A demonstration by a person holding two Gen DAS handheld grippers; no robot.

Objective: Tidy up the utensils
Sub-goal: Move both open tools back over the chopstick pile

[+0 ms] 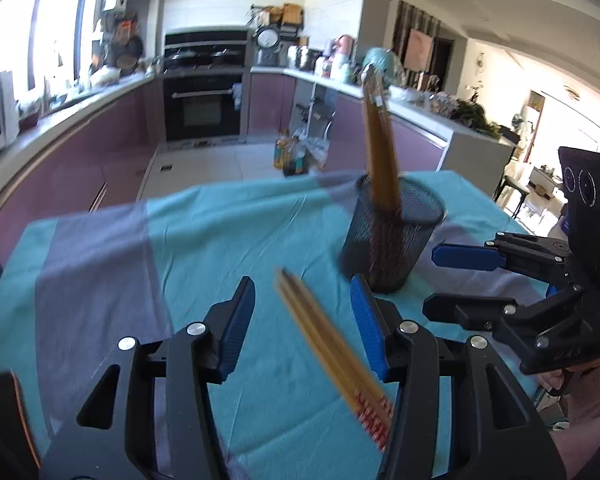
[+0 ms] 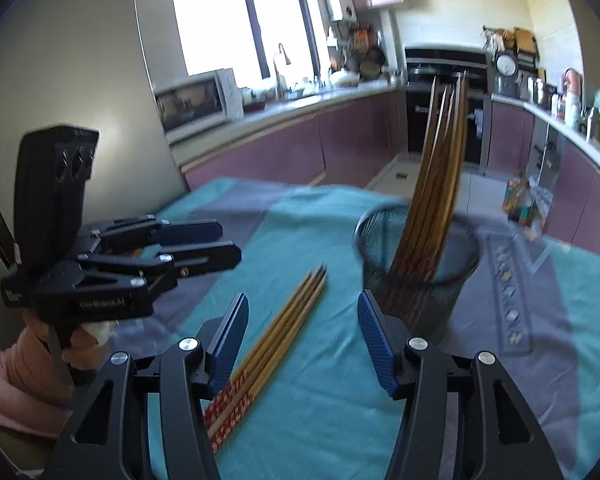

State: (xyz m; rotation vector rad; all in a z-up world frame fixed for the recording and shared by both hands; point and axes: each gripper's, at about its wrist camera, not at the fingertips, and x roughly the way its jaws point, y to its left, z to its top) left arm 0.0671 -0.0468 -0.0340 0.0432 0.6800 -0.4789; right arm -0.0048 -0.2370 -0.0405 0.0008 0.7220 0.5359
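A black mesh cup point(image 1: 392, 236) stands on the teal cloth and holds a bundle of wooden chopsticks point(image 1: 380, 152) upright; it also shows in the right wrist view point(image 2: 420, 276) with its chopsticks point(image 2: 440, 184). Several more chopsticks point(image 1: 332, 352) with red-patterned ends lie flat on the cloth point(image 2: 276, 344). My left gripper point(image 1: 302, 320) is open just above the lying chopsticks, which sit between its fingers. My right gripper point(image 2: 302, 328) is open and empty, with the lying chopsticks at its left finger and the cup beyond its right finger. Each gripper shows in the other's view, right point(image 1: 448, 280) and left point(image 2: 224, 240).
The table is covered by a teal and grey cloth point(image 1: 140, 264). Beyond its far edge is a kitchen with purple cabinets, an oven point(image 1: 202, 100) and bottles on the floor point(image 1: 296, 156). A microwave point(image 2: 196, 98) sits on the counter.
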